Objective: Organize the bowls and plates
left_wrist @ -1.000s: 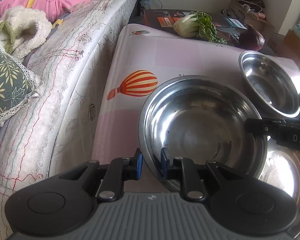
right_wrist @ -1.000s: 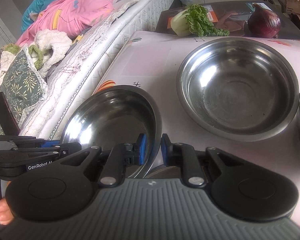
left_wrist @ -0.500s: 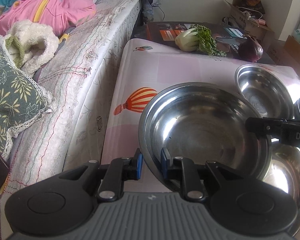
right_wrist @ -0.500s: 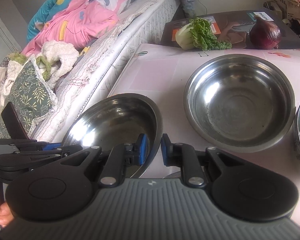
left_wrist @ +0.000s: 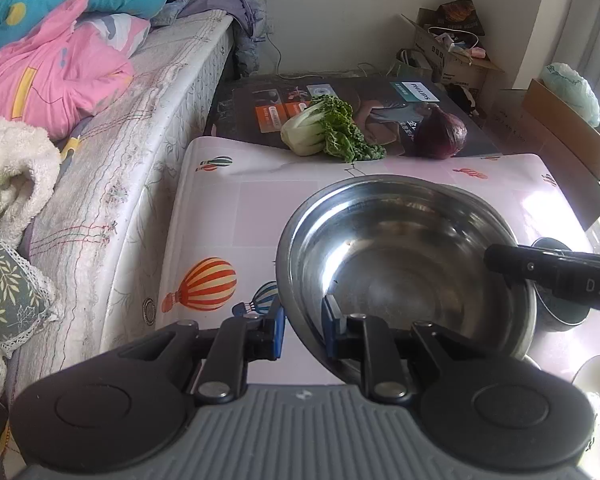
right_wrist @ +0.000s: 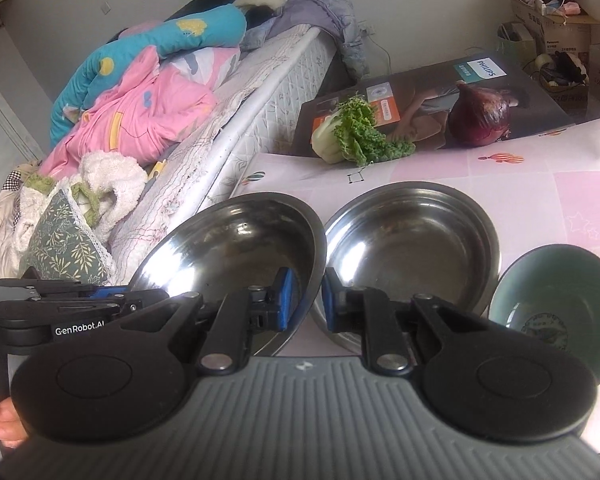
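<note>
A: In the left wrist view, where is the steel bowl [left_wrist: 404, 264]?

B: Centre right of the frame, above the pink balloon-print tablecloth [left_wrist: 228, 216]. Its near rim runs between the blue pads of the left gripper [left_wrist: 302, 326] at lower centre, and the jaws are closed narrowly on that rim. The right gripper [left_wrist: 500, 258] reaches in from the right edge onto the far rim.

A: And the right wrist view?

B: The same bowl [right_wrist: 236, 248] is tilted at centre left, its right rim clamped between the right gripper [right_wrist: 305, 298] pads, jaws narrow. The left gripper [right_wrist: 100, 294] grips the opposite rim at lower left. A second steel bowl [right_wrist: 412, 248] rests on the cloth just right of it, with a green ceramic bowl [right_wrist: 556, 300] at lower right.
</note>
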{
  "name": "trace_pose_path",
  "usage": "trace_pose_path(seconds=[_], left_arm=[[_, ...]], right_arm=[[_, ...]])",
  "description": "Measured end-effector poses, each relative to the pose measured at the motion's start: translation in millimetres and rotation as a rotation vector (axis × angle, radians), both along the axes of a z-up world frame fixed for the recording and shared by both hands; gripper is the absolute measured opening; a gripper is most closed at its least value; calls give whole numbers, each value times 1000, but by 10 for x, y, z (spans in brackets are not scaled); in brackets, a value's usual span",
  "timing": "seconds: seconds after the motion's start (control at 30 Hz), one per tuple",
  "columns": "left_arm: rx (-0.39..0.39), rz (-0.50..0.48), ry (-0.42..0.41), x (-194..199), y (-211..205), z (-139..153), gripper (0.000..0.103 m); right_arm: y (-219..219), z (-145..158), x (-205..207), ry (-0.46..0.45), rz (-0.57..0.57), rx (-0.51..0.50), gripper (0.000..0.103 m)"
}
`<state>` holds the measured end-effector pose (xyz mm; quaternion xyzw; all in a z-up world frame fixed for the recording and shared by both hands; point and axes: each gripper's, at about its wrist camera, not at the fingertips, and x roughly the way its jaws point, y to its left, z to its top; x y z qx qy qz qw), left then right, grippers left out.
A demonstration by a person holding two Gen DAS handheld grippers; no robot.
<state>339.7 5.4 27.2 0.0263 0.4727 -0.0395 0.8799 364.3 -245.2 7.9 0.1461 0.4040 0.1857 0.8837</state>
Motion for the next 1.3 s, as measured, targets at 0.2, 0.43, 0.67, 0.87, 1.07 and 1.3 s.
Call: trace_pose_path(seconds=[0.2,0.43,0.67,0.87,1.07,1.3], left_arm=[[-24,-73,46,363,-471,-148,21],[-25,-98,125,613,-793,-508,25],[-2,-100,108,592,-804,-566,39],[-10,-64,79,521,-666,-467,46],[4,-48,41,324,-569,-341,51],[-15,-85,7,-52,-633,-109,63]], right_arm=[[-435,-104,218,11,-83,-70,17],[-632,-285,351,14,-106,-170,18],[-639,-396,429,16,-115,-190,20],[-669,-423,448,22,-140,-177,23],[-735,-315,320,14,-137,-88,24],[-925,39,-151,-25,-125,-14,39]])
